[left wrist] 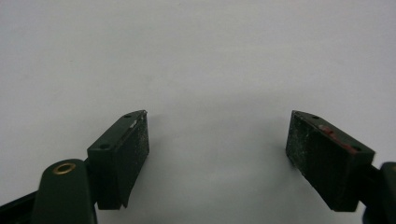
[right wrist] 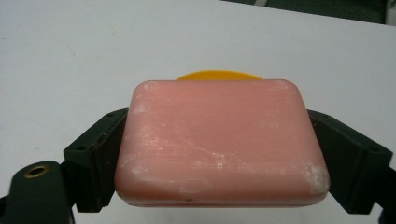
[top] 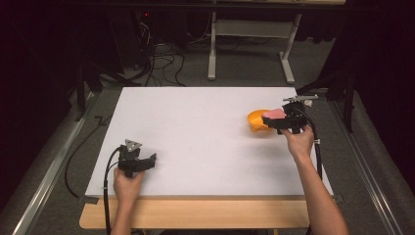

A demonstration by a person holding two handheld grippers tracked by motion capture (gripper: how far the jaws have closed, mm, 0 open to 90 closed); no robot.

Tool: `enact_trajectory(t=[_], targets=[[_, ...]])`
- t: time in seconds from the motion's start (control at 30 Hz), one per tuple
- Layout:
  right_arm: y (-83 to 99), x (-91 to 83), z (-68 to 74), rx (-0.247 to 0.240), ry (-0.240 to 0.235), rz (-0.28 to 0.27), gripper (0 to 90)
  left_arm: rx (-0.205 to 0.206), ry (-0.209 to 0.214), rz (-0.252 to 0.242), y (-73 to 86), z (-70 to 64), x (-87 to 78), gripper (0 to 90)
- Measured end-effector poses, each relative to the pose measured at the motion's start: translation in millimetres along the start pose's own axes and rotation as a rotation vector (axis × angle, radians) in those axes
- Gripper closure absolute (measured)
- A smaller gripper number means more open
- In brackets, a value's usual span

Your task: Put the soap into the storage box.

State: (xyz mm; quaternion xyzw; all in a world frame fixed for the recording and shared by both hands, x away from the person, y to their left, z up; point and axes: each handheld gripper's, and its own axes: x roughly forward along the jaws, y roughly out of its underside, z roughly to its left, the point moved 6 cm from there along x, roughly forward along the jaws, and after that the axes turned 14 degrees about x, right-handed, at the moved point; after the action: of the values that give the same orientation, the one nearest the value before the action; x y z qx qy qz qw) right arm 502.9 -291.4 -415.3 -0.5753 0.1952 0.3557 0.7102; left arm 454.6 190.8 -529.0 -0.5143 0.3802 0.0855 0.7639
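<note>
A pink bar of soap (right wrist: 222, 142) sits clamped between the jaws of my right gripper (right wrist: 219, 154), which is shut on it. In the high view the soap (top: 274, 113) hangs just above an orange dish (top: 257, 121) at the right of the white table top, held by the right gripper (top: 279, 121). A sliver of the orange dish (right wrist: 219, 75) peeks out behind the soap. My left gripper (top: 149, 160) rests low near the front left of the table; its jaws stand wide apart (left wrist: 217, 144) with bare white surface between them.
The white board (top: 195, 132) lies on a wooden table (top: 195, 214) whose front edge shows below it. Cables (top: 161, 63) and a metal stand's legs (top: 249, 49) lie on the floor beyond the far edge. Rails run along both sides.
</note>
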Motion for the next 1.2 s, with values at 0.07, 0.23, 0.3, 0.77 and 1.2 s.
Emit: enact_trajectory(t=[0.07, 0.23, 0.3, 0.77, 1.2], targets=[[-1.8, 1.4, -0.8, -0.001, 0.005, 0.003, 13.8, 0.000, 0.000, 0.000, 0.0, 0.0, 0.0, 21.6], [-7.7, 4.9, -2.0, 0.001, 0.015, 0.005, 13.8, -0.001, 0.001, 0.000, 0.0, 0.1, 0.1, 21.6], [-8.5, 5.3, -2.1, 0.001, 0.016, 0.003, 13.8, -0.001, 0.001, 0.000, 0.0, 0.1, 0.1, 21.6], [-21.7, 19.8, -3.3, 0.016, 0.044, 0.019, 13.8, -0.001, 0.001, 0.000, 0.1, 0.1, 0.0, 21.6], [-26.5, 38.4, -3.6, 0.021, 0.072, 0.040, 13.8, -0.001, 0.001, 0.000, 0.1, 0.2, 0.0, 21.6]])
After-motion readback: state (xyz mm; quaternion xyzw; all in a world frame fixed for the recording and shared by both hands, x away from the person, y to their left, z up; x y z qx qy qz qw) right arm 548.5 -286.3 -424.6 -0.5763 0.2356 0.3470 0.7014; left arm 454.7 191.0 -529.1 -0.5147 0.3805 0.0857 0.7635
